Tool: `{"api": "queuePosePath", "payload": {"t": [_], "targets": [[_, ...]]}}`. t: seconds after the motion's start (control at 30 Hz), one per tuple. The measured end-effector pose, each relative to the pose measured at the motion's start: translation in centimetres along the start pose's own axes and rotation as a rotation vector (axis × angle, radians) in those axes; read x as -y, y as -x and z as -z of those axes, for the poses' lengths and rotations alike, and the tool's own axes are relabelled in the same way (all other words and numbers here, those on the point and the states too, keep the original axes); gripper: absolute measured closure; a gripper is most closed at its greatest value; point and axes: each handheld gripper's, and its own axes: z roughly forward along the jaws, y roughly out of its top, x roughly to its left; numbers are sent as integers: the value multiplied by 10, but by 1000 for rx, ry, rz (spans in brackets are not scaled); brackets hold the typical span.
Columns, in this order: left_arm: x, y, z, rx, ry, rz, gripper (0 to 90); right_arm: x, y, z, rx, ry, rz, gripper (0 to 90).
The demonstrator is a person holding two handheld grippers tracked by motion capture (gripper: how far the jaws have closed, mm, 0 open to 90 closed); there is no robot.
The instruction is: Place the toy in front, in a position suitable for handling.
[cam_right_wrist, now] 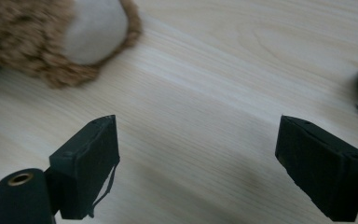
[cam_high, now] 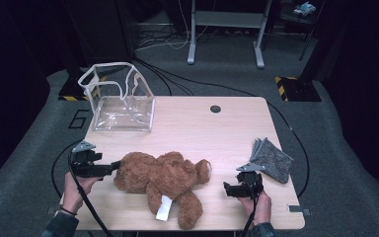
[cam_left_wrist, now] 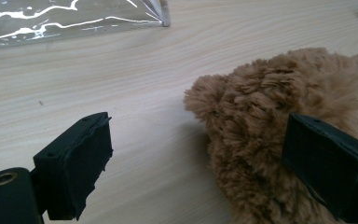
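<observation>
A brown teddy bear [cam_high: 163, 177] lies on its side across the front of the wooden table [cam_high: 202, 128], with a white tag [cam_high: 164, 207] on its leg. My left gripper [cam_high: 112, 168] is at the bear's left end, level with the tabletop. In the left gripper view this gripper [cam_left_wrist: 198, 144] stands open, with the bear's fur [cam_left_wrist: 279, 116] reaching between the jaws and lying against the right one. My right gripper [cam_high: 227, 189] sits to the right of the bear, apart from it. It is open [cam_right_wrist: 198, 149] over bare wood, with the bear's pale paw [cam_right_wrist: 93, 28] ahead at the upper left.
A clear plastic bag [cam_high: 121, 106] stands open at the table's back left corner; its edge [cam_left_wrist: 65, 18] shows ahead of my left gripper. A folded grey cloth [cam_high: 271, 158] lies by the right edge. A round hole [cam_high: 215, 108] is near the back edge.
</observation>
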Motion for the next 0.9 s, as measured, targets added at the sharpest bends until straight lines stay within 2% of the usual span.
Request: {"api": "queuePosePath", "payload": {"t": [0.2, 0.37, 0.4, 0.47, 0.53, 0.67, 0.9], "targets": [[4, 7, 7, 22, 21, 25, 76, -20, -16, 15, -57, 35, 24, 142], [6, 15, 13, 40, 46, 17, 76, -38, -36, 28, -100, 67, 61, 167], [6, 16, 15, 47, 41, 18, 77, -42, -40, 30, -107, 69, 72, 168], [7, 18, 15, 88, 49, 23, 77, -48, -48, 33, -129, 82, 78, 178], [8, 21, 13, 89, 49, 14, 79, -55, -55, 36, -159, 92, 87, 185], [8, 26, 10, 115, 39, 7, 88, -65, -65, 37, -185, 109, 96, 228], [9, 36, 1, 134, 23, -24, 145, -84, -82, 33, -232, 118, 124, 322]]}}
